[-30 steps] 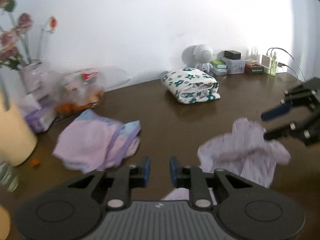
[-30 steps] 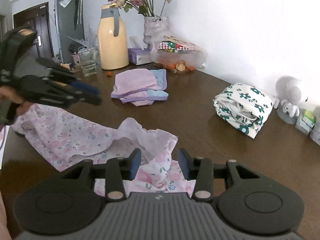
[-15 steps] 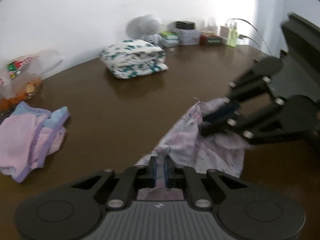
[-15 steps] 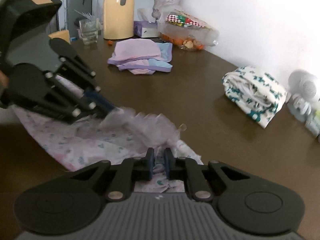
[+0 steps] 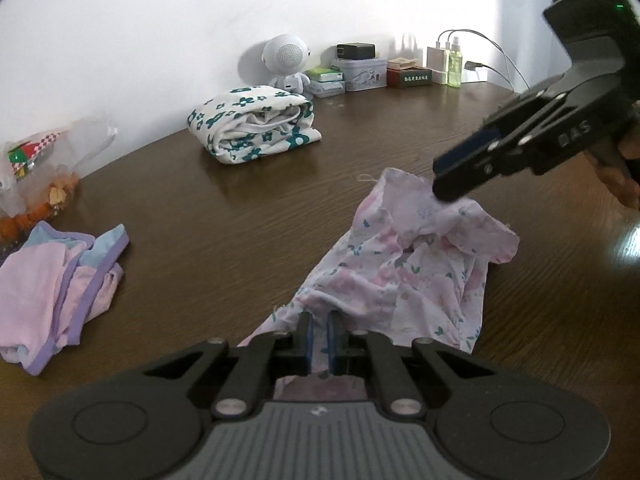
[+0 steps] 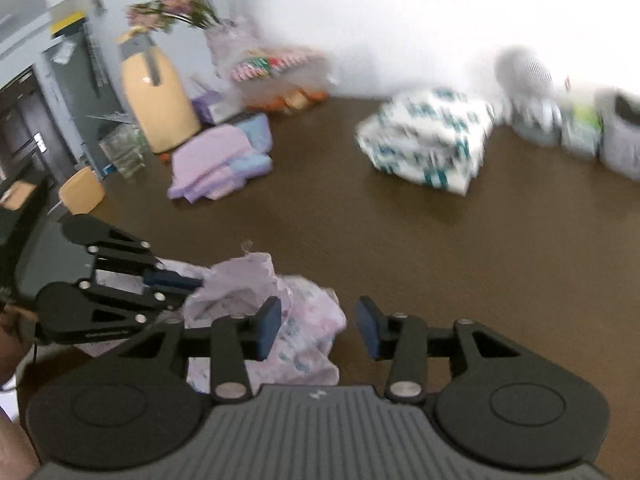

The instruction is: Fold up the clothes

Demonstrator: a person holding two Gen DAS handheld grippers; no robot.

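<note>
1. Left wrist view: the left gripper point(image 5: 319, 330) has its jaws pinched together on the near edge of the crumpled pink floral cotton garment point(image 5: 404, 276), which lies bunched on the dark brown wooden table point(image 5: 248, 216), at its near right part.
2. In the same view the right gripper point(image 5: 454, 178) comes in from the right, its tip at the garment's far upper corner; its fingers look close together here, and I can't make out from this side whether cloth sits between them.
3. Further back sits a folded white cloth with teal flowers point(image 5: 254, 124), and at the left a loosely piled lilac and light-blue garment point(image 5: 52, 288). A small white round-headed robot figure point(image 5: 286, 62) stands by the wall.
4. Right wrist view, blurred: the right gripper point(image 6: 318, 328) shows its blue-padded jaws spread apart, nothing between them, hovering just above the garment's right edge.
5. Here the left gripper's fingertips point(image 6: 188, 281) meet the floral garment point(image 6: 296, 320) from the left, clamped on a raised fold.
6. A pale yellow jug point(image 6: 158, 100) stands at the far left.
</note>
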